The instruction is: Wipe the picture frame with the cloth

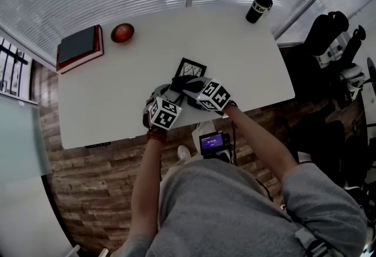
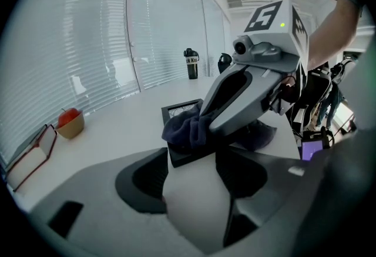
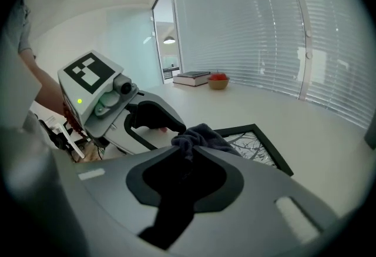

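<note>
Left tongs are clamping the near edge of the picture frame, probably steadying it flat on the counter. Right tongs, nearly shut, are pinching the dark cloth and pressing it onto the frame's 6 o'clock side for wiping.

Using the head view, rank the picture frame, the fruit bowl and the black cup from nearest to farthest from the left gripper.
From the left gripper:
1. picture frame: just ahead, right at its jaws.
2. fruit bowl: back left of the table, beside the book.
3. black cup: back right corner of the table.
</note>
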Demonstrator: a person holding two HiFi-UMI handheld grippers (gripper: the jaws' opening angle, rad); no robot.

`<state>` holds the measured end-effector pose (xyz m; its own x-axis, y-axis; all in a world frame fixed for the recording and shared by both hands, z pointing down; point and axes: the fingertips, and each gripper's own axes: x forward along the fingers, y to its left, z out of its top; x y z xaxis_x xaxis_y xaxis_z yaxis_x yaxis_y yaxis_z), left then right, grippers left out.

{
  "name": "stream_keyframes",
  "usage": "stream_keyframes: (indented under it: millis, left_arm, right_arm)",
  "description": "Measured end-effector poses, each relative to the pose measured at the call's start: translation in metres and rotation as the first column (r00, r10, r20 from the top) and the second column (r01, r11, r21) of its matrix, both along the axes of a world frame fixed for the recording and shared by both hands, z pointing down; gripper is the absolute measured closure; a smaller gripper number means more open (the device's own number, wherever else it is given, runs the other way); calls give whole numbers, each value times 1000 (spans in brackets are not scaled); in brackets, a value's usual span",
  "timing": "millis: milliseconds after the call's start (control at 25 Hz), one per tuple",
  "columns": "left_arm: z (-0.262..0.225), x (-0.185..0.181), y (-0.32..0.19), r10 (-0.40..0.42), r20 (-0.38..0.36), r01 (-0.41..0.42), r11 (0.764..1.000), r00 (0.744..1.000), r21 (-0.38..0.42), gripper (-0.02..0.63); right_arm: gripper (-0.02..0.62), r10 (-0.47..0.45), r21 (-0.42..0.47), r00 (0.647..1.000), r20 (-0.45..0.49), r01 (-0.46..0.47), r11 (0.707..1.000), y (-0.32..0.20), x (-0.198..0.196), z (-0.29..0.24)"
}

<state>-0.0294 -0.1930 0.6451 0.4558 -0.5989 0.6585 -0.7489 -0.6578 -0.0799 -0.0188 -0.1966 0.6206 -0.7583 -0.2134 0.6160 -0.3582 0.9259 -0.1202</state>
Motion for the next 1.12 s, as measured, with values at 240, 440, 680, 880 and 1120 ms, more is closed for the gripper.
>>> stream_keyframes:
  millis: [240, 440, 680, 880, 1120]
  left_arm:
    - [-1, -1, 0, 1, -1, -1, 1000, 1000, 3, 356]
    - [2, 6, 1, -7, -3, 7, 1000, 1000, 1, 356]
    - [0, 5, 2, -1, 5, 1, 1000, 1000, -1, 356]
    - [-1, 4, -2, -2, 0, 2, 1000, 1000, 2, 356]
    - [-3, 6, -2, -4, -7, 4, 1000, 1000, 1, 359]
  right_arm:
    - [522, -9, -25, 997, 77, 11, 1000, 12, -3, -5]
    - [522, -38, -75, 995, 96, 45, 996, 14, 4, -5]
    - [520, -84, -248, 944, 320, 169, 954, 41, 5, -30]
    - [520, -45, -214, 905, 423, 148, 965, 19, 20, -68]
    - [520, 187, -106, 890, 416, -157, 982, -84, 59, -99]
